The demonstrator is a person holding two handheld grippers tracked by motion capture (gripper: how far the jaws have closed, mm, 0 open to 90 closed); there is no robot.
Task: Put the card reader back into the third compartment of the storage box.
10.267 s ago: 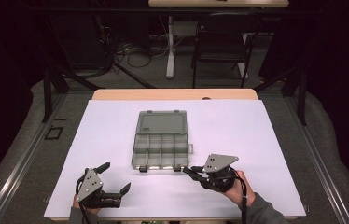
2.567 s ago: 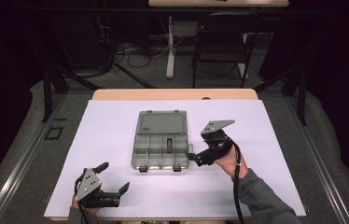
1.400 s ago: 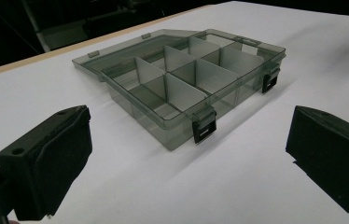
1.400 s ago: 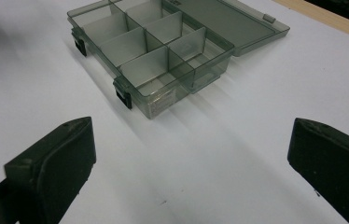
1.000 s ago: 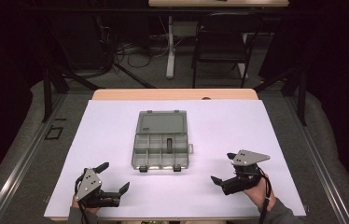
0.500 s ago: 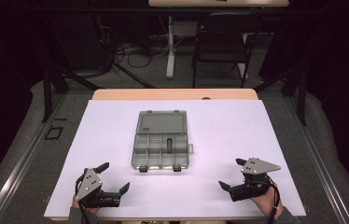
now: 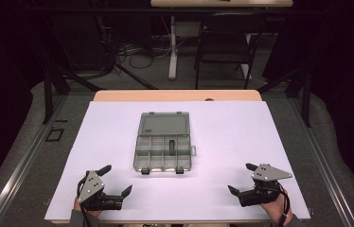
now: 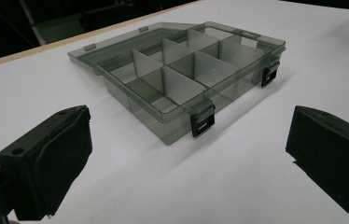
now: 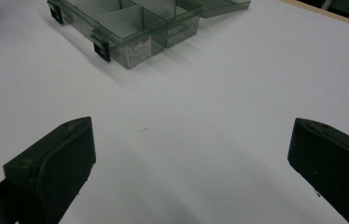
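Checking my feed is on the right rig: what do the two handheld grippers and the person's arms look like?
Both the left gripper and the right gripper are black, with two blocky black jaws and a grey three-cornered plate on top. A dark cable trails from the right one by the wrist. Grey sleeve cuffs show at the bottom edge of the high view.

The hands (image 7: 279,215) are cut off by the high view's bottom edge. In the right claw view the box (image 9: 140,23) runs off the top, and its label (image 9: 137,49) is too small to read. The dark piece (image 7: 172,146) in one compartment is too small to identify.
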